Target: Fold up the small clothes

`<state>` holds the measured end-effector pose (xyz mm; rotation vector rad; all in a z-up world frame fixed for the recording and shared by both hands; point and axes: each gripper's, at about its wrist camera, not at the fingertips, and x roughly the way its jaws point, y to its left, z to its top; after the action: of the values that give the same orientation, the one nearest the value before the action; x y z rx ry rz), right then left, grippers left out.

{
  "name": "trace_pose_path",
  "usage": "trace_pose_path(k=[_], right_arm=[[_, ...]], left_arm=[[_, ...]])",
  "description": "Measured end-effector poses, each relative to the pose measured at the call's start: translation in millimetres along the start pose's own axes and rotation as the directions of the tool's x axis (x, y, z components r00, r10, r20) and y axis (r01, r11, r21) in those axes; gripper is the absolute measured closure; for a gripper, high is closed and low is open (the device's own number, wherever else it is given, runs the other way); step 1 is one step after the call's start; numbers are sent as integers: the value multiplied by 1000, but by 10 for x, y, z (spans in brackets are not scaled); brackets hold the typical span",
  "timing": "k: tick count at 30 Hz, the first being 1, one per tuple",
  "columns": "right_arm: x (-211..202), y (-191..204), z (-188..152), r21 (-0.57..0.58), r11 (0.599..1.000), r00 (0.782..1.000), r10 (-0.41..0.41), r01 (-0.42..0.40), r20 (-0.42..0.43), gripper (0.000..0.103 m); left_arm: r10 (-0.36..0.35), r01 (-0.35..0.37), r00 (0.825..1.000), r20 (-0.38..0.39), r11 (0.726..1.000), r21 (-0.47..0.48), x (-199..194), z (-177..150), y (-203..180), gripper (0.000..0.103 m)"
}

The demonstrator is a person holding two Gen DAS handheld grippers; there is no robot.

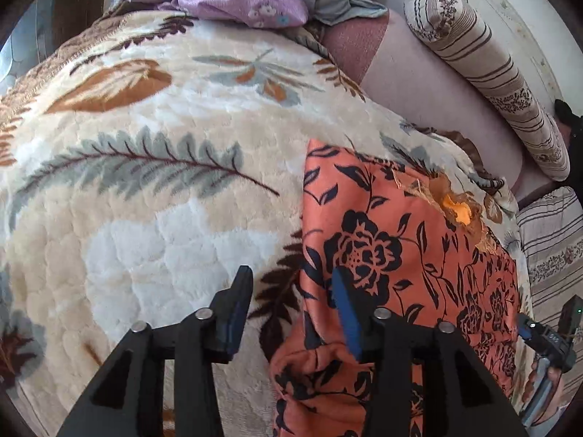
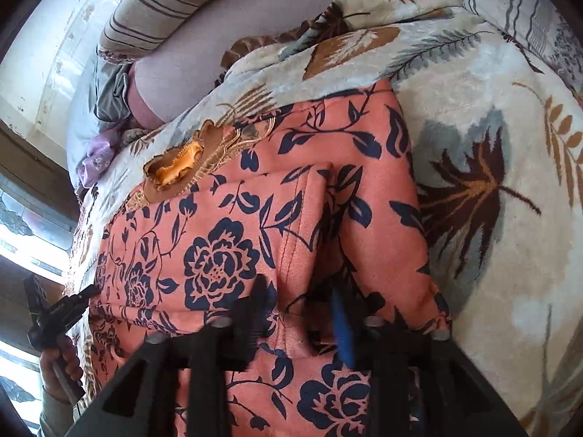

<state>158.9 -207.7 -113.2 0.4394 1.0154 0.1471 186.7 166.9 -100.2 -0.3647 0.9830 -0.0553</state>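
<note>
An orange garment (image 1: 382, 236) with a black flower print lies spread on a cream leaf-pattern blanket (image 1: 164, 218). Its brown-and-orange lace collar (image 1: 455, 207) points away from me. My left gripper (image 1: 291, 278) stands open over the garment's left edge, one finger above the blanket and the other above the cloth. In the right wrist view my right gripper (image 2: 298, 291) stands open over the same garment (image 2: 218, 255). A raised fold of the cloth runs between its fingers, and the pads do not press on it.
A striped bolster pillow (image 1: 473, 54) lies along the wall behind the blanket. Purple cloth (image 1: 237, 0) and grey cloth (image 1: 346, 3) are piled at the far end. A hand (image 2: 58, 360) holds the other tool at the left edge of the right wrist view.
</note>
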Motion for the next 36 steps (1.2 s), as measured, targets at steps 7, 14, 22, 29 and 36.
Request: trace_pose_path(k=[7,14,22,29,36], right_arm=[[214,-28,398,52,998,1000,27,-27,1,23],[425,176,334,-119,977,983,-183,178,-31,80],[-133,257,75,-70,960,952,-255,270,170,30],[-103,324,-277,-154,988,998,24,-15,60,28],[-377,110,-202,42,998,996,33,-37,78,29]], left_arm=[[-75,75,997,-6,997,-10,165,151,-108,43],[133,-144,989,68,970,196,230,54,-453,47],[175,-175,984,22,959,221,370,-24,-387,41],[118,-122,992,51,988,96,-42,-252,-195,29],[140,-140,990,4,987,75,-201,-292,-141,24]])
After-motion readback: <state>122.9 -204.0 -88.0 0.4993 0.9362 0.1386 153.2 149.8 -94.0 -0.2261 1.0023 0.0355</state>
